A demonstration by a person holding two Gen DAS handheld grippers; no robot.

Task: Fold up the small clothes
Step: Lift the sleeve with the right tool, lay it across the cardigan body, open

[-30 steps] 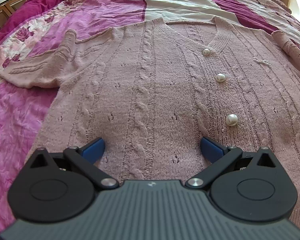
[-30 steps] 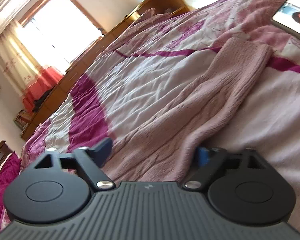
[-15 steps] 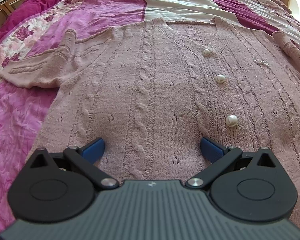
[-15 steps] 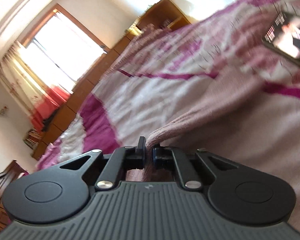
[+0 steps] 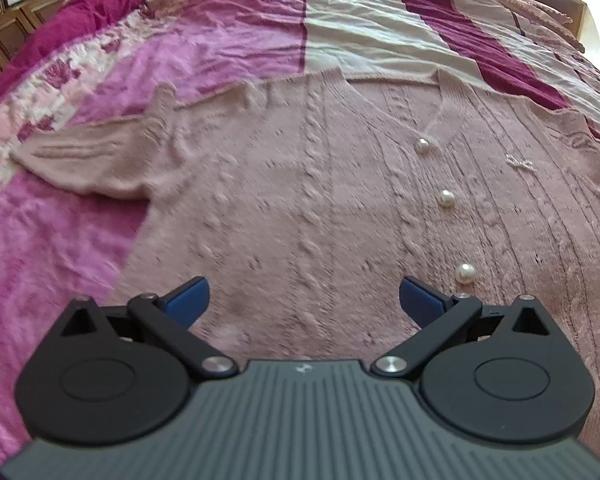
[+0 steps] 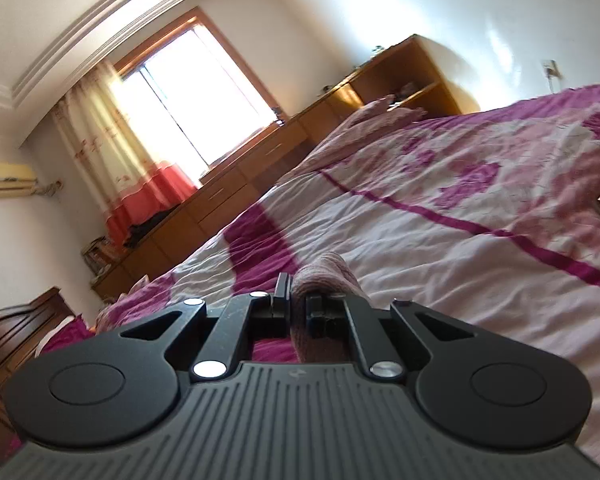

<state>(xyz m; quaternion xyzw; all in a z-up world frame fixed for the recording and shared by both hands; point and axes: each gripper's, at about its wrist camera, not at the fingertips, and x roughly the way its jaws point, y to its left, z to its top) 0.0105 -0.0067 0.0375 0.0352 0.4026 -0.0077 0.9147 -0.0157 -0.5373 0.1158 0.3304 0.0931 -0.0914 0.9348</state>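
Your right gripper [image 6: 298, 304] pinches the pink sleeve [image 6: 324, 276], raised off the bedspread [image 6: 460, 280]. The cardigan [image 5: 320, 200] lies flat, its button line running near to far. Your left gripper [image 5: 304, 300] hovers spread above the hem. Carry the sleeve left, across that line.

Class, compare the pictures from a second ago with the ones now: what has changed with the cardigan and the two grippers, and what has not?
The right gripper shut on the cardigan's sleeve and lifted it off the bed; its view now tilts up toward the window. The left gripper stays open over the cardigan, raised slightly and holding nothing. The cardigan's body and buttons lie flat as before.
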